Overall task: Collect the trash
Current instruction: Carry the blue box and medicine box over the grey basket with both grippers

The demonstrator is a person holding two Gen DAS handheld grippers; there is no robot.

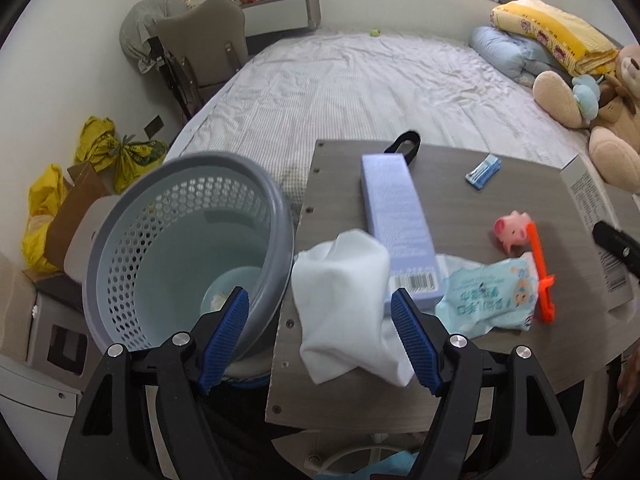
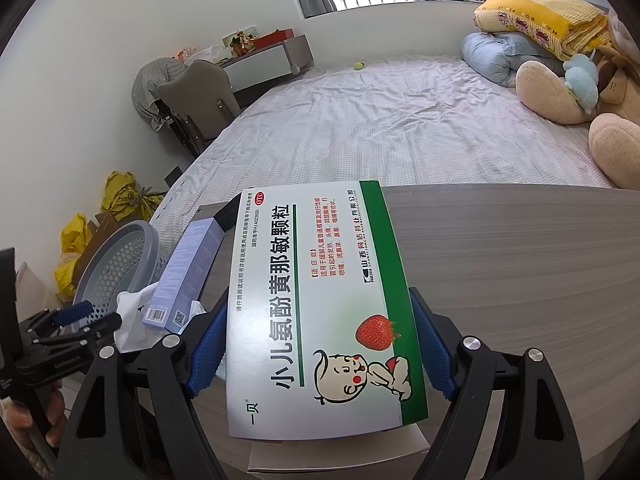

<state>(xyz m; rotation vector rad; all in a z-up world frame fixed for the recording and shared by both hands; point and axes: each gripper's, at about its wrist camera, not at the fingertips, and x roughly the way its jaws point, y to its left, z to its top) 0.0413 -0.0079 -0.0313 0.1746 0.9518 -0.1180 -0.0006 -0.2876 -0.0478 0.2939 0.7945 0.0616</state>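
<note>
1. Left wrist view: your left gripper sits low in the middle of the frame. Its blue jaws are wide open. A crumpled white tissue lies between them, but the pads do not press on it.
2. The tissue rests on the left edge of the grey board.
3. The grey trash basket is just beside the board, at the left of the frame.
4. A long blue box and a wipes pack lie on the board, near the tissue.
5. Right wrist view: your right gripper holds a big medicine box in the middle of the frame. Both blue pads touch its sides.
</note>
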